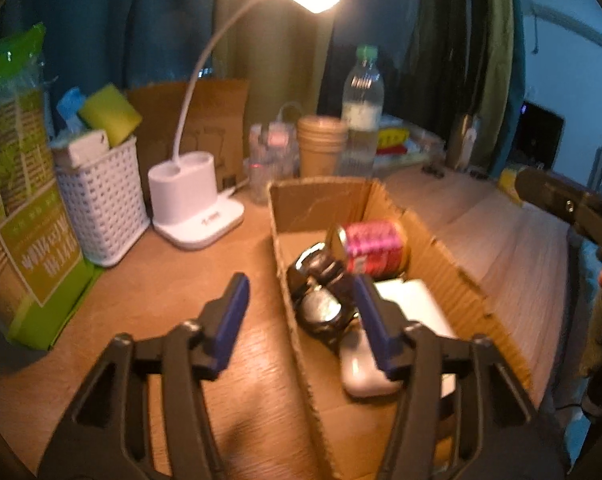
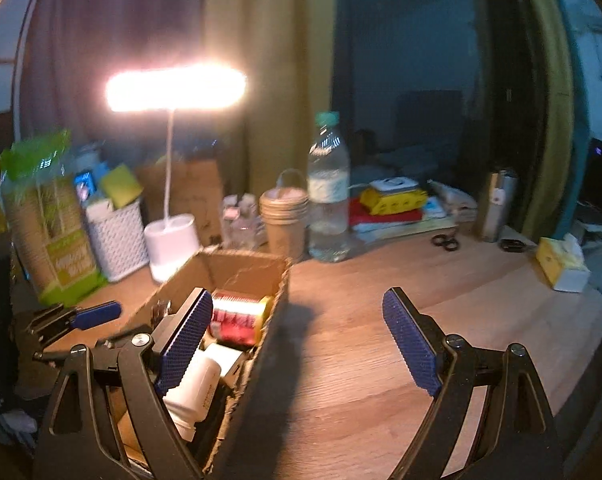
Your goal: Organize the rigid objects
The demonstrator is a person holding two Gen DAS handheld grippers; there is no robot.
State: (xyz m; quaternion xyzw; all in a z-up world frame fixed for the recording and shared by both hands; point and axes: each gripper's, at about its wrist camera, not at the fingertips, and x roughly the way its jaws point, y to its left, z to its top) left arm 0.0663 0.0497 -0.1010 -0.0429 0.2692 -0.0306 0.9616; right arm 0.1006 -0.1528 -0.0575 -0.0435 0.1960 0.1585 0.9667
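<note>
An open cardboard box lies on the wooden desk. Inside it are a red can on its side, a black wristwatch, a white flat box and a small white case. My left gripper hovers open over the box's left wall, with nothing pressed between its blue pads. In the right wrist view the box also shows the can and a white bottle. My right gripper stands wide open and empty above the box's right wall.
Along the back of the desk stand a lit desk lamp, a white basket, stacked paper cups and a water bottle. A green pack of cups is at the left. A tissue box and scissors lie at the right.
</note>
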